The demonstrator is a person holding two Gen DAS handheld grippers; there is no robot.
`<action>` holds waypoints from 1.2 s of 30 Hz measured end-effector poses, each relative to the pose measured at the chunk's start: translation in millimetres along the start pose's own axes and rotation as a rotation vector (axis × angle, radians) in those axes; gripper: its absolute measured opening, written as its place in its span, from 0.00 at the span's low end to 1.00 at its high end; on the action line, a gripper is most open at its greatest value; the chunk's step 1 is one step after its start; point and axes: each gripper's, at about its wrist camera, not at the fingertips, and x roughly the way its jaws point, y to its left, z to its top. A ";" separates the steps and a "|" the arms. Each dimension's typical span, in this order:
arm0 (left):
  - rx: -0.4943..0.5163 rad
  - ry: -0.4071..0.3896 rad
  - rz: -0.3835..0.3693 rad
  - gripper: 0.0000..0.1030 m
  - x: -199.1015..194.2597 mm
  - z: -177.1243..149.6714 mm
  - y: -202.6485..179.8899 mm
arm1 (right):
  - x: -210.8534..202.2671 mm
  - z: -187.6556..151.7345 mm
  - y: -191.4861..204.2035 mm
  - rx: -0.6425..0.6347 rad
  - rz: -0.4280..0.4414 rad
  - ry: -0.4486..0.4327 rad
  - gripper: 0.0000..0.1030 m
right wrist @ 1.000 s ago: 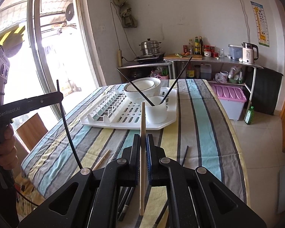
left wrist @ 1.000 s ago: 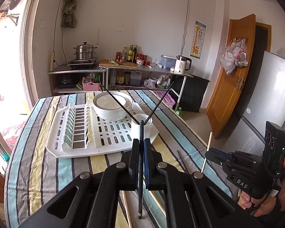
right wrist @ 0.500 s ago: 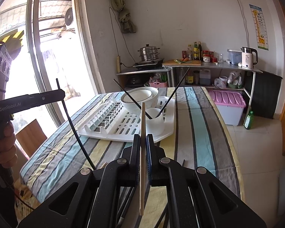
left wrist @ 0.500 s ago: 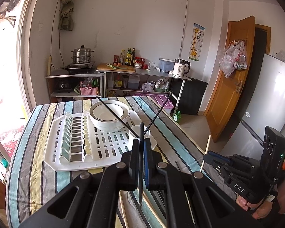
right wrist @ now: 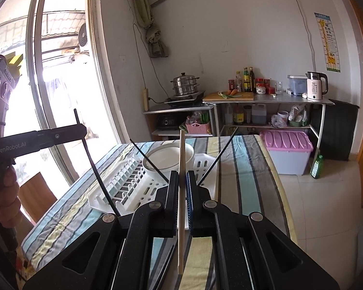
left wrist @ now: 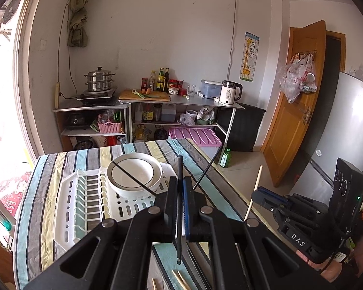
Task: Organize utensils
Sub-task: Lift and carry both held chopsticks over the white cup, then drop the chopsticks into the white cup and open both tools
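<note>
My left gripper (left wrist: 180,181) is shut on a black chopstick (left wrist: 179,241) that stands upright between its pads. My right gripper (right wrist: 180,176) is shut on a pale wooden chopstick (right wrist: 180,217), also upright. Each gripper shows in the other's view: the right one (left wrist: 261,194) with its wooden stick (left wrist: 255,186), the left one (right wrist: 81,131) with its black stick (right wrist: 94,166). Ahead lies a white drying rack (left wrist: 82,207) (right wrist: 123,188) bearing a white bowl (left wrist: 134,172) (right wrist: 167,155). Two black chopsticks (left wrist: 133,177) (right wrist: 220,157) lean out from behind my fingers; what holds them is hidden.
The table wears a striped cloth (left wrist: 48,174) (right wrist: 244,169), its edge close on the right. Loose wooden chopsticks (left wrist: 179,280) and black ones (right wrist: 165,263) lie below the grippers. Metal shelves (left wrist: 157,101), a pink-lidded box (right wrist: 286,149), a fridge (left wrist: 346,133) and a door (left wrist: 300,101) stand beyond.
Both grippers have risen with their chopsticks. The rack and bowl now sit lower in view, and the white cup has slipped out of sight behind the fingers.
</note>
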 end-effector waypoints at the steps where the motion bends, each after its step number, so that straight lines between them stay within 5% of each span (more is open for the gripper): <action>1: 0.000 -0.003 -0.004 0.04 2.3 4.1 -0.2 | 3.4 4.7 -0.8 0.003 0.003 -0.004 0.06; 19: -0.028 -0.036 -0.020 0.04 54.6 58.3 20.3 | 70.8 51.3 -9.2 0.027 0.029 -0.051 0.06; 36: -0.073 0.019 -0.049 0.04 102.1 41.6 40.3 | 130.4 31.4 -20.8 0.027 0.016 0.004 0.06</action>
